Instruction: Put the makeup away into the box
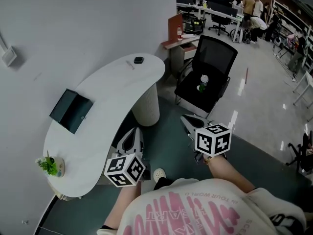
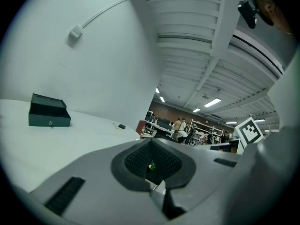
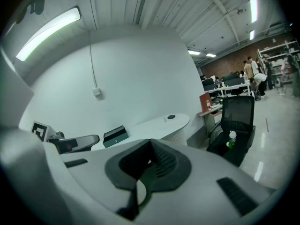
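Hovering just off the white curved bench's (image 1: 110, 89) near edge, the left gripper (image 1: 131, 137) and right gripper (image 1: 190, 123) both have their fingers closed on nothing. The dark green box (image 1: 71, 110) sits on the bench's wall side, well apart from them (the sweatshirt's (image 1: 195, 214) pink lettering is unreadable). A potted plant (image 1: 49, 166) marks the bench's near end, and a black office chair (image 1: 208, 75) stands beyond its far end.

Bright light from ceiling strip lights (image 3: 47, 32), glare streaks on the floor (image 1: 264, 106), fisheye-bent gripper views with dark corners
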Available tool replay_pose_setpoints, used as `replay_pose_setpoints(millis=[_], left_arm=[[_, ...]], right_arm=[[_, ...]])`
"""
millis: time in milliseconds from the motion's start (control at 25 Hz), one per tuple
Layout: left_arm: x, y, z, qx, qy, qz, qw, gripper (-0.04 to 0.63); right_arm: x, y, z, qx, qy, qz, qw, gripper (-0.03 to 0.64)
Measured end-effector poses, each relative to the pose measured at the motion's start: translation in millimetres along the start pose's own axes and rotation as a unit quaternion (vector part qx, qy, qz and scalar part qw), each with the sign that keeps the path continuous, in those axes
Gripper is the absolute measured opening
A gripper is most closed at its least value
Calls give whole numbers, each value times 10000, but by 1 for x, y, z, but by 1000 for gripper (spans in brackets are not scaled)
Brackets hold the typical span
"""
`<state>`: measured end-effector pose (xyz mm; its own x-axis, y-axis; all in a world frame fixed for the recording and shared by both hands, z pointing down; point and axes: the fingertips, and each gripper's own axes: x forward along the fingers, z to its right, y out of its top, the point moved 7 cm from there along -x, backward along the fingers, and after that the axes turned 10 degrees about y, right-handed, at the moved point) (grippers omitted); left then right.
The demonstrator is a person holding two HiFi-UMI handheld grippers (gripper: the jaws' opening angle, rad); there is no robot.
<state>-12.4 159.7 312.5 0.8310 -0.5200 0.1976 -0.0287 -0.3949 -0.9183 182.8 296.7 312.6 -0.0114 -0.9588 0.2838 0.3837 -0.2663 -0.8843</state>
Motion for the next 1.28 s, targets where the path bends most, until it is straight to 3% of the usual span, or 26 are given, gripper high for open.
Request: replay_pose_setpoints(millis=[520,640,760,880,1120,1280], left_arm=[[113,68,-70,-153,-128,230,9995,2],[131,77,-81,-507,-255,218,9982,2],[149,67,-90,-677,-296,55,9972,2],[161,45,-106,-827,-105,-227,9963,1],[176,29,-132,-536,207,-476,9972,0],[195,32,-143,-677,323,-409,9963,2]], right_arm=[[123,66,33,28,-61,153,9999,-2],[146,75,40,-12,-60,157,9999,-2],[167,66,51,48,-103,65,9999,-2],[181,41,63,275,-85,-101,9995,-2],[209,23,90,712,-106,-312,9969,-2],[232,29,103,641,-8,-424,9970,-2]])
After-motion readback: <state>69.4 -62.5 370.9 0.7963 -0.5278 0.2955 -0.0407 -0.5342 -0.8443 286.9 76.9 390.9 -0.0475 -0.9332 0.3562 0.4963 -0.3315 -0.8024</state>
